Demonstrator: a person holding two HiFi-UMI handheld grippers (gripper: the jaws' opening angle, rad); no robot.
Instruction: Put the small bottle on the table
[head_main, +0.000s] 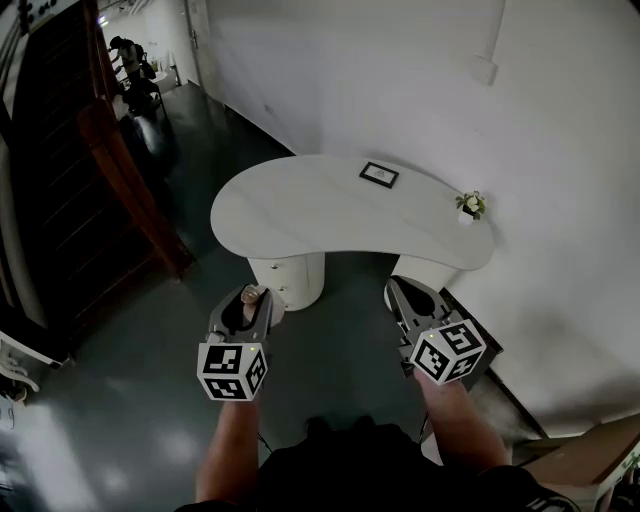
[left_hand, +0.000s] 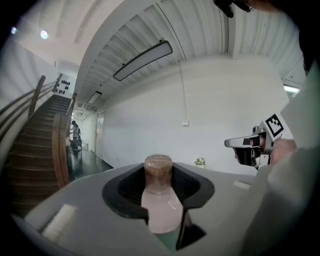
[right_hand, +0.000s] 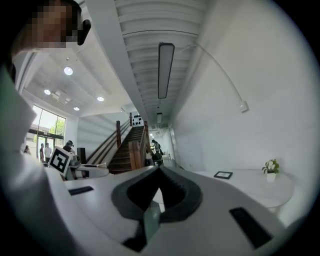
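Note:
A small bottle (left_hand: 160, 205) with a pale pink body and a brown cap sits between the jaws of my left gripper (left_hand: 159, 175), which is shut on it. In the head view the left gripper (head_main: 250, 296) hovers over the floor just short of the white table (head_main: 300, 215), and the bottle's cap (head_main: 250, 294) pokes out between the jaws. My right gripper (head_main: 405, 292) hangs near the table's front edge with its jaws together and nothing in them. The right gripper view shows those jaws (right_hand: 159, 172) meeting at the tips.
On the curved table lie a small black picture frame (head_main: 379, 174) and a little potted plant (head_main: 470, 205) by the wall. The table stands on white round pedestals (head_main: 290, 278). A wooden staircase (head_main: 110, 180) rises at the left. People stand far down the corridor (head_main: 130, 70).

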